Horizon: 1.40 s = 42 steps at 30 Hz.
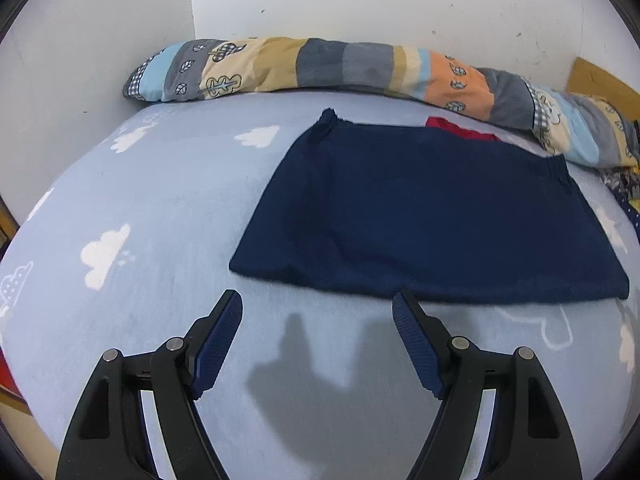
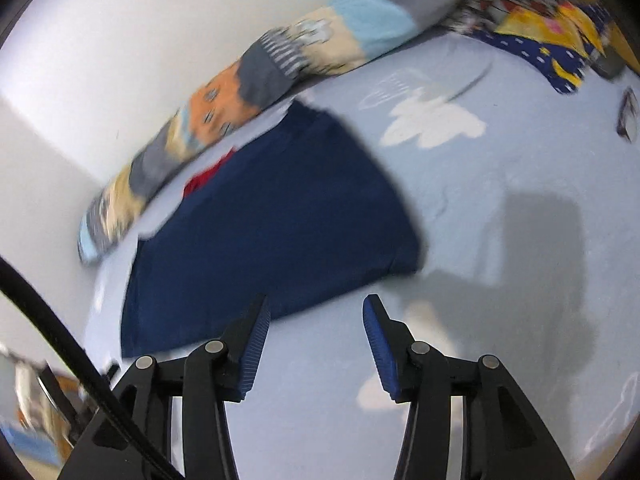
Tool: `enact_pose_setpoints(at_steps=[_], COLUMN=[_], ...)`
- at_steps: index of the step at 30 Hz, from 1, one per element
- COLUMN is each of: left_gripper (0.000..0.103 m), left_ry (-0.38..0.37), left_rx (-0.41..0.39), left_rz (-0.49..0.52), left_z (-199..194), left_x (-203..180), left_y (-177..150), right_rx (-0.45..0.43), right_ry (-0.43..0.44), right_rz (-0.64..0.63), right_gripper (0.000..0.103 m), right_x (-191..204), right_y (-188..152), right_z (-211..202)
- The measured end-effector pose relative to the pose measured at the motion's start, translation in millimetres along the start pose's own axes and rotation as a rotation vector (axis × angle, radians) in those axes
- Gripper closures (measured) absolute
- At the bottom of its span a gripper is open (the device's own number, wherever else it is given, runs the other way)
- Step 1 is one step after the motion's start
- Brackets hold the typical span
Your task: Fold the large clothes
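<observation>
A navy blue knitted garment [image 1: 432, 208] lies folded flat into a rectangle on the light blue cloud-print bed sheet [image 1: 160, 200]. A bit of red cloth [image 1: 460, 130] shows at its far edge. My left gripper [image 1: 318, 312] is open and empty, just in front of the garment's near edge. In the right wrist view the same garment [image 2: 272, 224] lies ahead and to the left, with the red bit [image 2: 208, 176] at its far side. My right gripper [image 2: 316, 316] is open and empty, at the garment's near edge. This view is blurred by motion.
A long patchwork bolster [image 1: 360, 68] lies along the white wall [image 1: 400, 0] behind the garment; it also shows in the right wrist view [image 2: 280, 68]. A yellow and blue patterned cloth [image 2: 560, 32] is at the far right. A black cable [image 2: 60, 336] crosses the lower left.
</observation>
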<state>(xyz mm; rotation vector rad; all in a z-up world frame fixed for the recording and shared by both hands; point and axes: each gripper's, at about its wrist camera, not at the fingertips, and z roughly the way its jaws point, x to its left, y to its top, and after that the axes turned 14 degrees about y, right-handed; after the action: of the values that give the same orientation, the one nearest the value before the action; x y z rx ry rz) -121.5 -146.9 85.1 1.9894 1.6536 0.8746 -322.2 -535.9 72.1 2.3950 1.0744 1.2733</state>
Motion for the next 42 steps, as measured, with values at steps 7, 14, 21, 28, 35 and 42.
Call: enact_pose_setpoints(at_steps=[7, 14, 21, 28, 35, 42], left_gripper=[0.026, 0.026, 0.026, 0.026, 0.026, 0.026], left_ry=[0.079, 0.077, 0.086, 0.1, 0.112, 0.122], left_rx=[-0.027, -0.146, -0.185, -0.206, -0.215, -0.232], left_rz=[0.063, 0.124, 0.164, 0.176, 0.178, 0.196], left_z=[4, -8, -7, -12, -14, -18], left_x=[-11, -31, -37, -35, -34, -38], left_y=[-6, -1, 0, -3, -4, -5], right_rx=[0.06, 0.113, 0.132, 0.149, 0.193, 0.122], right_ry=[-0.087, -0.096, -0.145, -0.19, -0.211, -0.201], right_rz=[-0.172, -0.136, -0.224, -0.182, -0.129, -0.189], right_gripper=[0.049, 0.049, 0.048, 0.048, 0.048, 0.048], right_x=[33, 29, 45, 23, 3, 18], right_y=[-15, -10, -10, -3, -3, 2], right_z=[23, 48, 67, 86, 95, 80])
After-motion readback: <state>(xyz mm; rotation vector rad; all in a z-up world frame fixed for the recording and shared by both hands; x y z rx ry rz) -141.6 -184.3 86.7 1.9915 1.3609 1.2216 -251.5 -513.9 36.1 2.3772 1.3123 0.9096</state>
